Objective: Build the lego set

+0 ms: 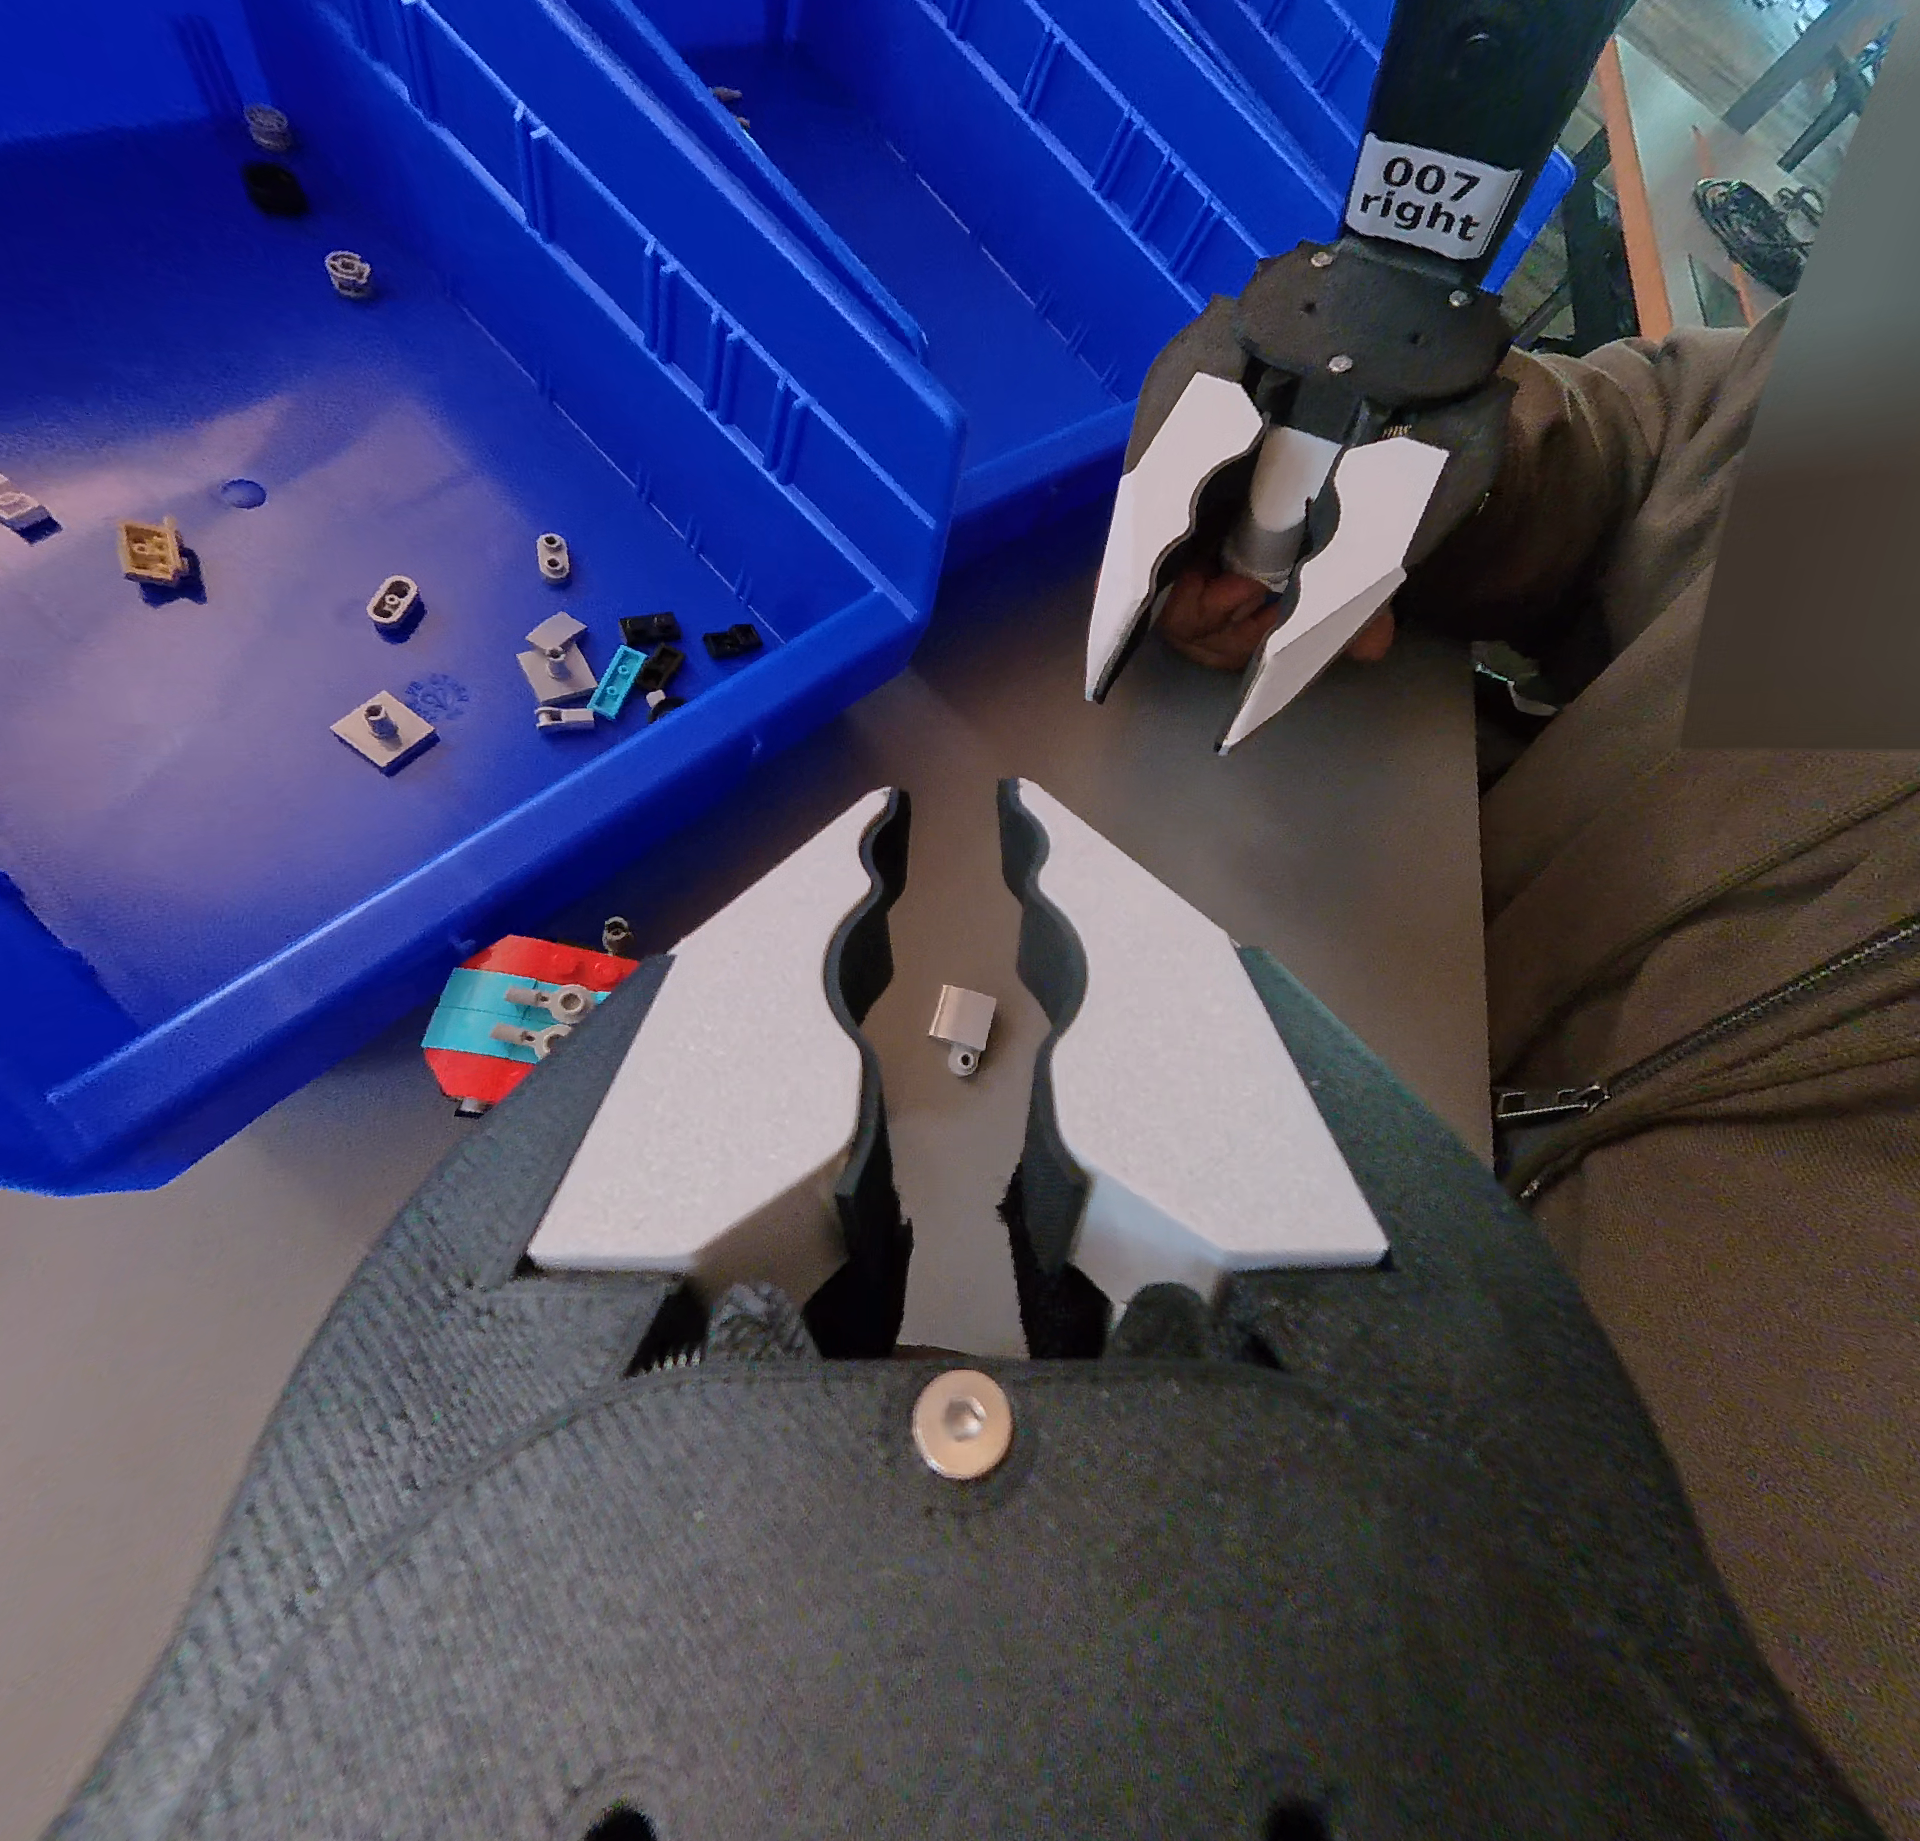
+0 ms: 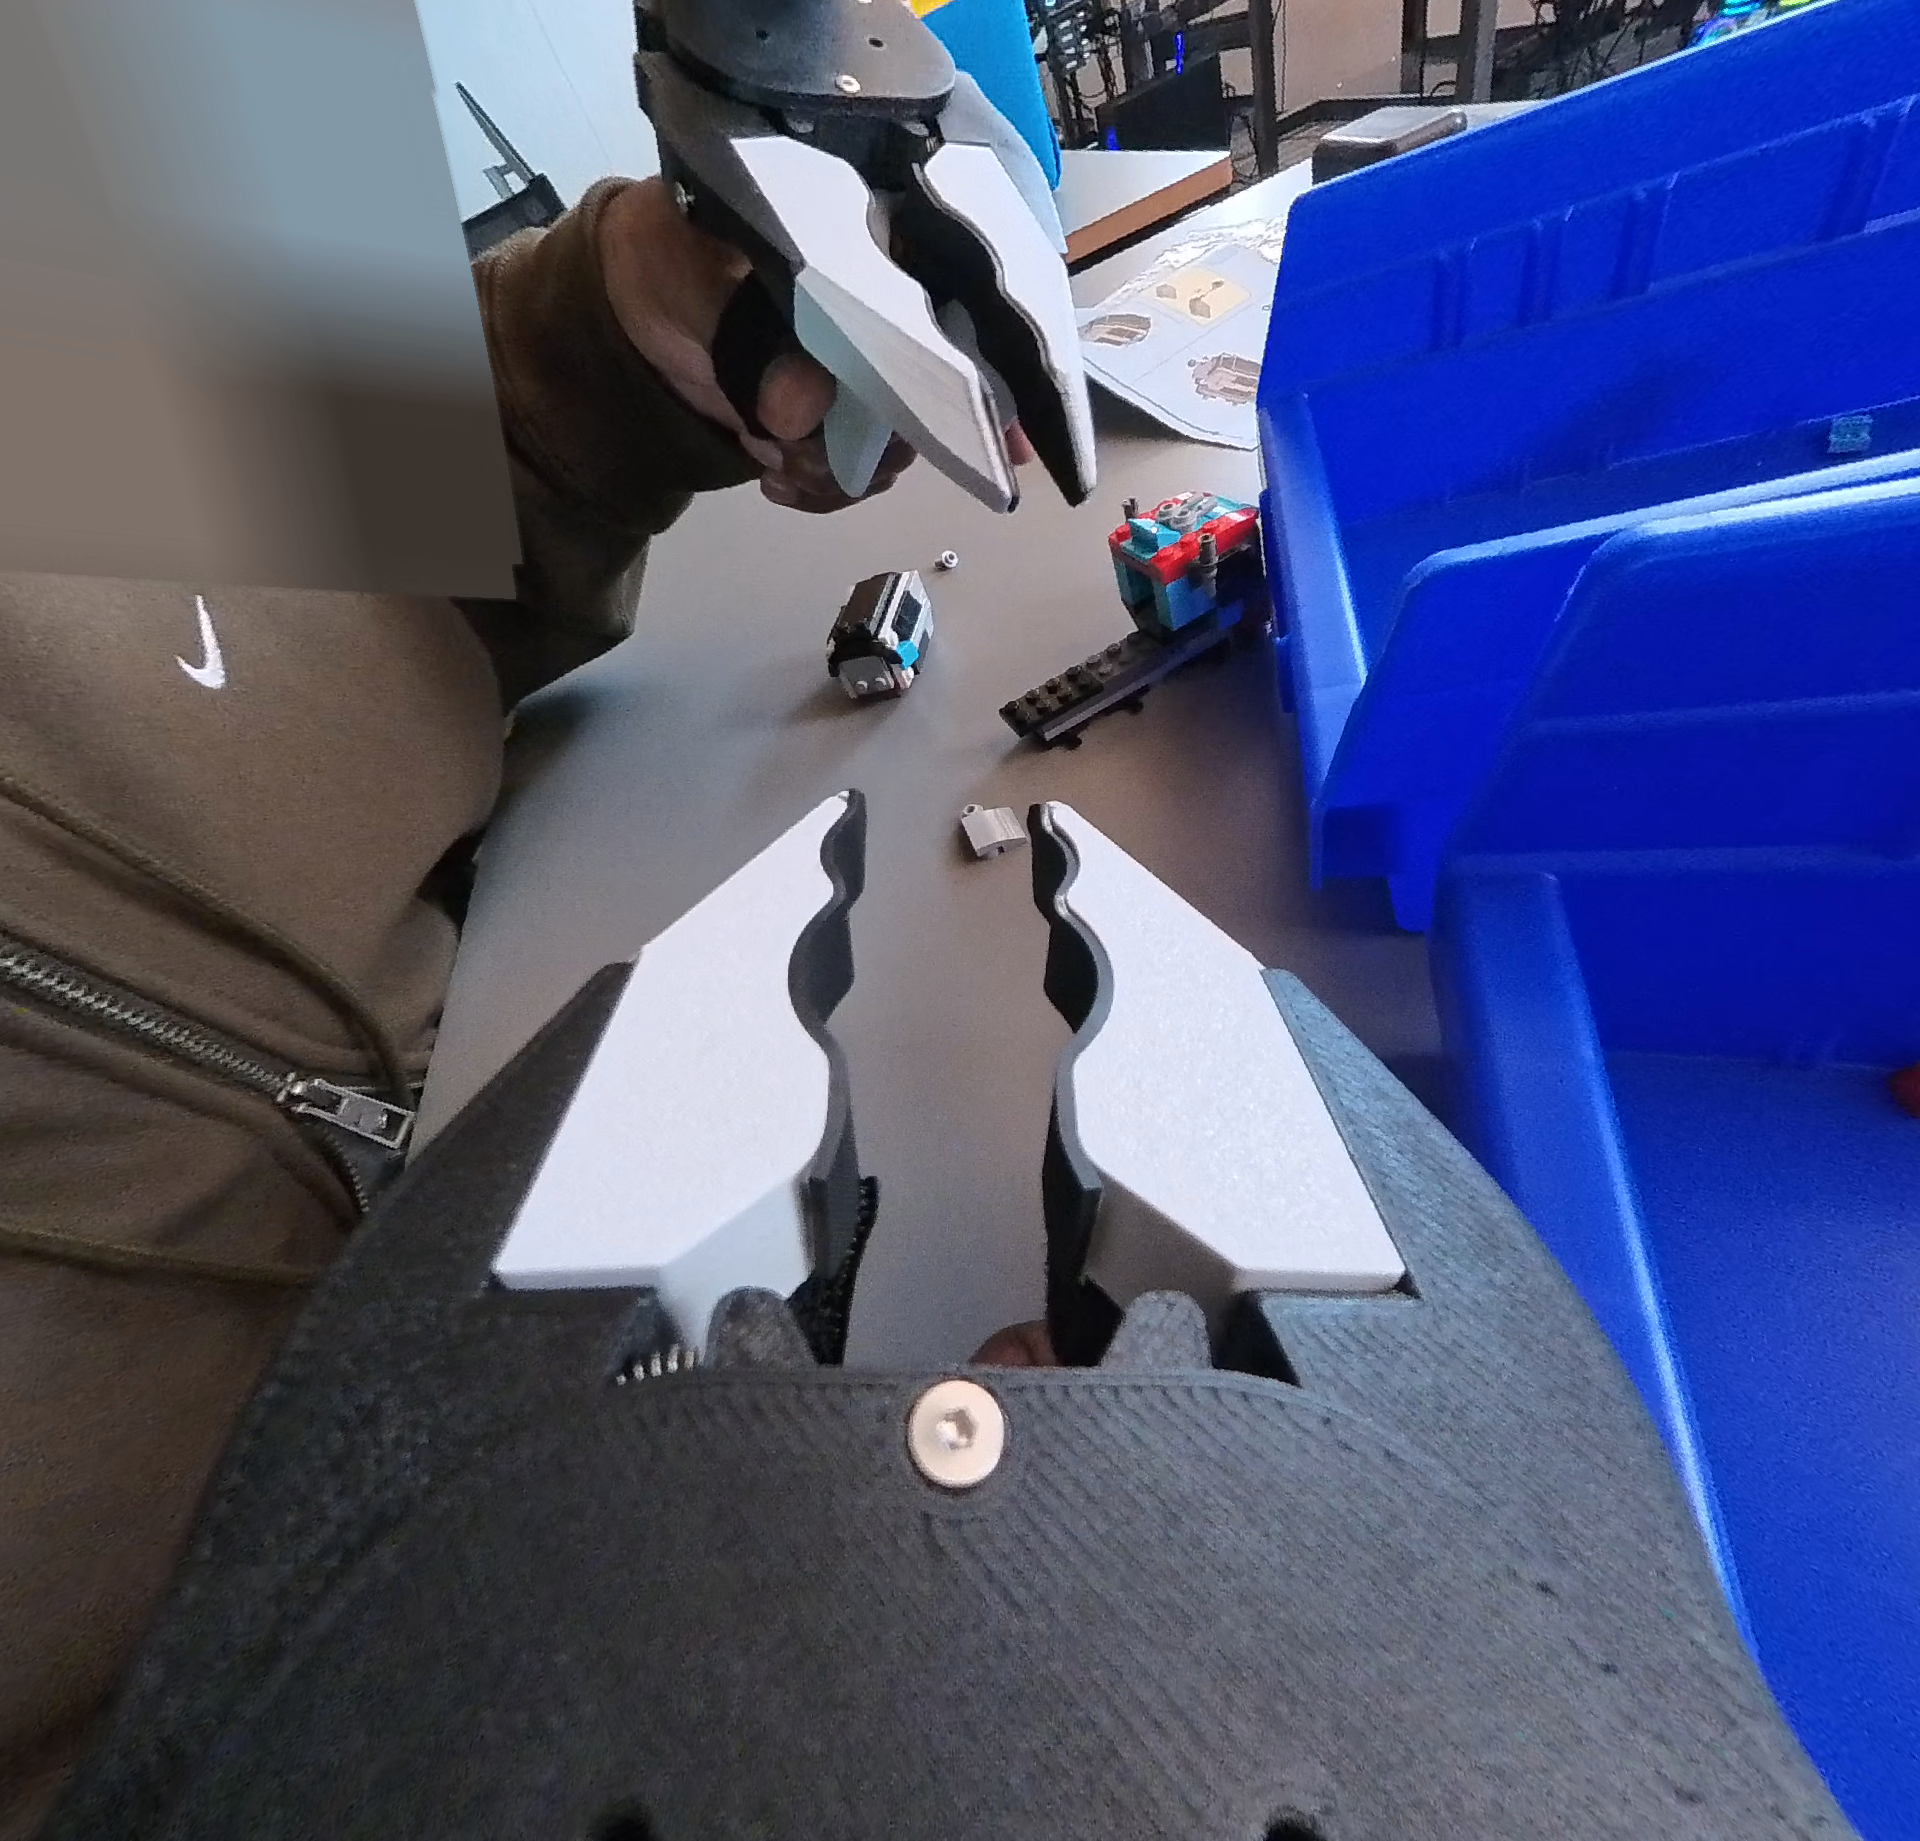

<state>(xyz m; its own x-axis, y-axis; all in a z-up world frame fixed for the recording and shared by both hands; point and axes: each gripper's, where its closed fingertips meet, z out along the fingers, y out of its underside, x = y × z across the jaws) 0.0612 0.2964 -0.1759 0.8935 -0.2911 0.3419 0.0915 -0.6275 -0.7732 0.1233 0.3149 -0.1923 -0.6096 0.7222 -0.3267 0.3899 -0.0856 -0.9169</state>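
Left gripper: fingers a little apart, pads pressing on nothing, held above the grey tabletop. A small light-grey hinge brick lies flat on the table beneath the gap between the fingers, clear of both pads.

Right gripper: fingers parted wider, nothing in its grasp. The same brick lies on the table just beside the right fingertip; whether they touch cannot be told.

Beside the left gripper, a red and teal brick assembly sits against the front wall of a large blue storage bin, which holds scattered small grey, black and teal pieces. Farther off lie a black and white brick block, a black studded plate and a printed instruction sheet.
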